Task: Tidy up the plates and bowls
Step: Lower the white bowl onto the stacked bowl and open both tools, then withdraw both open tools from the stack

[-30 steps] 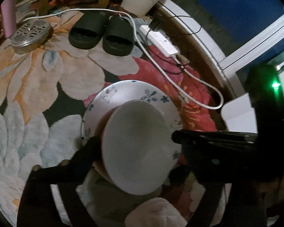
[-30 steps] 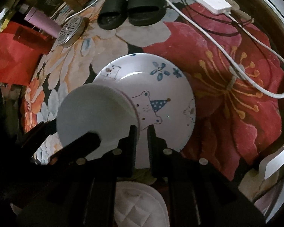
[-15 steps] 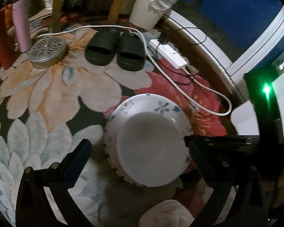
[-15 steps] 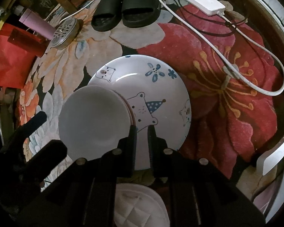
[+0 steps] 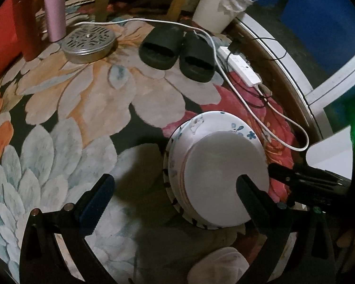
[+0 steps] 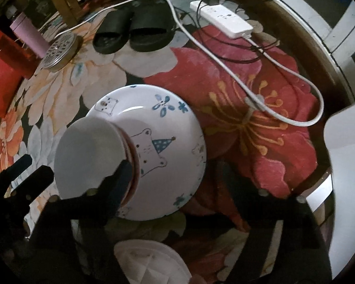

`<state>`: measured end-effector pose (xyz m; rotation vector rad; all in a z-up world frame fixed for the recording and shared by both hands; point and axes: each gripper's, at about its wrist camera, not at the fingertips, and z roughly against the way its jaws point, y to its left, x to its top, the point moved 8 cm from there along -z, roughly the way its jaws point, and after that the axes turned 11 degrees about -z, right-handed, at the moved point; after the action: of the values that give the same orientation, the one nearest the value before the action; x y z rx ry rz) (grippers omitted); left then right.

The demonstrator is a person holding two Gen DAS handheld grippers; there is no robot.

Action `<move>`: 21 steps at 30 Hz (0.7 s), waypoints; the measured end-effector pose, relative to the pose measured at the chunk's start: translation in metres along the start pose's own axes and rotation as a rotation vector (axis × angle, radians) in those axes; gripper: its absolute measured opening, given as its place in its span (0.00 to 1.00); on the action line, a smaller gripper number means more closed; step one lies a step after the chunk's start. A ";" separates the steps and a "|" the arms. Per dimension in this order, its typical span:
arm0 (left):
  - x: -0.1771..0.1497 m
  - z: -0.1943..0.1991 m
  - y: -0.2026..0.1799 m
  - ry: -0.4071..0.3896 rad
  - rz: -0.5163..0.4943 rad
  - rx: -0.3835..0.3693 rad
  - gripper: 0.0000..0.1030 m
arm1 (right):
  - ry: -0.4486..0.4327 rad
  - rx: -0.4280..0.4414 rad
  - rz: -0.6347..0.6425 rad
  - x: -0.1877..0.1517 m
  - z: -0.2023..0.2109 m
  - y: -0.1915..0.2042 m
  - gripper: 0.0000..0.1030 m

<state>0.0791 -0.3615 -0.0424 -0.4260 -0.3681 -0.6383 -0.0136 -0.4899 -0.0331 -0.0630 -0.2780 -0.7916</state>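
A white bear-print plate (image 6: pixel 163 142) lies on the floral rug, with a plain white bowl (image 6: pixel 90 156) stacked upside down on its left part; a reddish rim shows between them. The stack also shows in the left wrist view, plate (image 5: pixel 201 125) and bowl (image 5: pixel 224 179). My left gripper (image 5: pixel 175 187) is open and empty, its fingers straddling the stack's left side. My right gripper (image 6: pixel 191 179) is open wide; its left finger (image 6: pixel 120 175) overlaps the bowl's edge, and its right finger is dark and hard to see.
Black slippers (image 5: pixel 177 52), a perforated metal tin (image 5: pixel 88 43), a pink bottle (image 5: pixel 55 7) and a white bin (image 5: pixel 220 9) stand at the back. A power strip (image 6: pixel 222 19) and white cable (image 6: pixel 260 99) run along the right. A quilted white pad (image 6: pixel 149 260) lies near.
The left gripper let go of the bowl, opened and drew back to the left. The right gripper went from shut to wide open. The bowl now rests on the plate.
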 end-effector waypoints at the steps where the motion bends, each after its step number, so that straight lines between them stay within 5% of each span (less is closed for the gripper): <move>1: -0.001 0.000 0.002 0.000 0.010 -0.001 0.99 | -0.008 0.002 -0.006 0.001 0.002 -0.001 0.84; 2: -0.002 -0.001 0.003 0.000 0.016 -0.002 0.99 | -0.011 0.037 -0.011 0.001 0.004 0.002 0.98; 3: -0.002 -0.001 0.003 0.001 0.020 -0.002 0.99 | -0.021 0.062 -0.011 0.002 0.007 0.005 1.00; 11: -0.005 -0.002 0.011 0.010 0.041 0.008 0.99 | -0.083 0.129 0.034 0.005 0.026 0.028 1.00; 21: -0.009 0.004 0.020 0.017 0.056 0.046 0.99 | -0.021 0.147 0.063 -0.014 0.020 0.043 1.00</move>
<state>0.0850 -0.3410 -0.0487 -0.3854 -0.3523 -0.5773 0.0031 -0.4466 -0.0160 0.0582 -0.3516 -0.7058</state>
